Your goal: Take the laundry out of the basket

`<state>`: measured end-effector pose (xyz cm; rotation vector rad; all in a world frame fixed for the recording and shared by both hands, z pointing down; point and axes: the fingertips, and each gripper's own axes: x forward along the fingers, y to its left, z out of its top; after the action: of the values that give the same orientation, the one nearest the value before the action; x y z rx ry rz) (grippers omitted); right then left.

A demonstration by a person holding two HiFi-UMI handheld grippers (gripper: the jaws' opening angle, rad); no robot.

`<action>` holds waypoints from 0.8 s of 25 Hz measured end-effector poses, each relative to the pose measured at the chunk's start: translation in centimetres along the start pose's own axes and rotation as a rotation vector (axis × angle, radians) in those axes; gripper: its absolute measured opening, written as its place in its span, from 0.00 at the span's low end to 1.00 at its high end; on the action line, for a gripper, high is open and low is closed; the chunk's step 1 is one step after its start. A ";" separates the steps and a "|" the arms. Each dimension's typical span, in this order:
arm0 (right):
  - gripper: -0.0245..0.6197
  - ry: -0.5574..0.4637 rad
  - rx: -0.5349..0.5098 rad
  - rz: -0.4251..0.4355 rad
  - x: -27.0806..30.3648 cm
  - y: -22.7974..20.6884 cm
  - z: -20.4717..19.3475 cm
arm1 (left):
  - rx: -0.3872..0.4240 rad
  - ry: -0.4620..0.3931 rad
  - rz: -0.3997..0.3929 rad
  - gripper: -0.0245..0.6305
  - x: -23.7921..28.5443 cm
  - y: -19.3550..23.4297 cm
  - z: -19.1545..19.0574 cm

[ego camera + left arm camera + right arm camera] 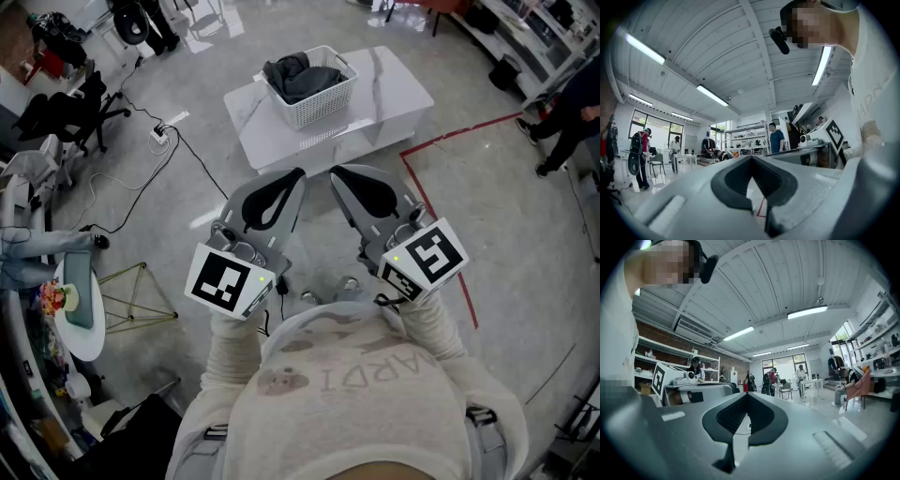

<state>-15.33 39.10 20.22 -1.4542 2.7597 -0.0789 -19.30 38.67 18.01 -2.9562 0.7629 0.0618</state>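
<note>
Laundry [298, 75], dark and bunched up, fills the basket [323, 108]. The basket is white with lots of little holes in its walls. It stands on a low white table [403, 94]. None of the clothes are outside the basket, so the real work has not begun.

The left gripper [298, 174] and the right gripper [335, 172] are both well away from the basket. They are held close to the person's chest, side by side, and they point toward the basket. Bare floor lies between them and the basket.

In the left gripper view, the left gripper [751, 158] has its two jaws pressed together at the tips, with nothing between them. In the right gripper view, the right gripper [747, 394] looks the same: tips together and empty. Neither of these two views shows the basket. They look out across the room and up at the ceiling.

So the step in hand looks like getting close to the basket. Next, I think the person must step up to the basket and bring a gripper over its open top. The jaws will have to spread apart first. Then they can go down onto the top of the pile, pinch a fold of cloth and lift it up and out.

The cloth looks soft and floppy, so one piece may drag another along with it. The basket looks light and might tip or come up too. The other gripper could hold the basket's rim to keep it down.
</note>
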 end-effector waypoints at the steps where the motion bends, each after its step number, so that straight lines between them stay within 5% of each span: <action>1: 0.08 0.001 0.000 -0.002 0.3 0.2 0.0 | -0.001 0.000 -0.001 0.04 -0.2 0.3 -0.1; 20: 0.08 0.004 0.012 -0.082 1.2 2.6 -1.6 | -0.024 0.000 -0.057 0.04 -2.8 1.6 -1.7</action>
<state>-18.19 39.64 21.67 -1.5664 2.6970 -0.0997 -22.50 38.52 19.78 -2.9983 0.6827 0.0679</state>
